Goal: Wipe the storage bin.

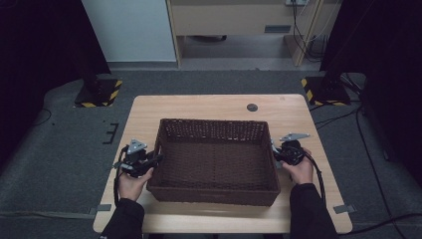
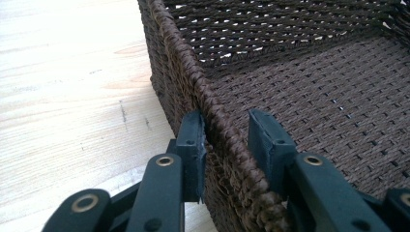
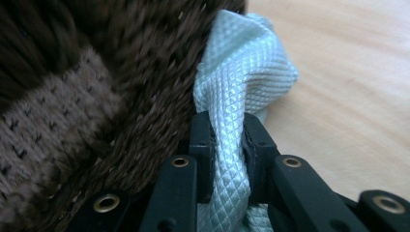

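The left tool [image 2: 226,145] straddles the left rim of a dark brown woven basket [image 1: 214,130] on the pale wooden tabletop [image 1: 199,105], one jaw inside, one outside. The right tool [image 3: 227,130] is clamped on a pale blue textured cloth [image 3: 241,72] beside the basket's right wall; the basket's floor looks bare, so putting the cloth in appears still to come.

Light wooden table [image 1: 209,107] in front of me, pale grain, rounded far corners, standing on grey floor. Dark brown woven basket [image 1: 214,159] sits flat on it, roughly centred, long sides running left to right, its near wall close to my edge. Small dark round spot [image 1: 252,107] on the tabletop beyond the basket, well apart from it; a plug or hole, hard to tell. In my right gripper view a pale blue-white textured cloth [image 3: 241,82] is bunched just beside the basket's outer wall, above the bare wood.
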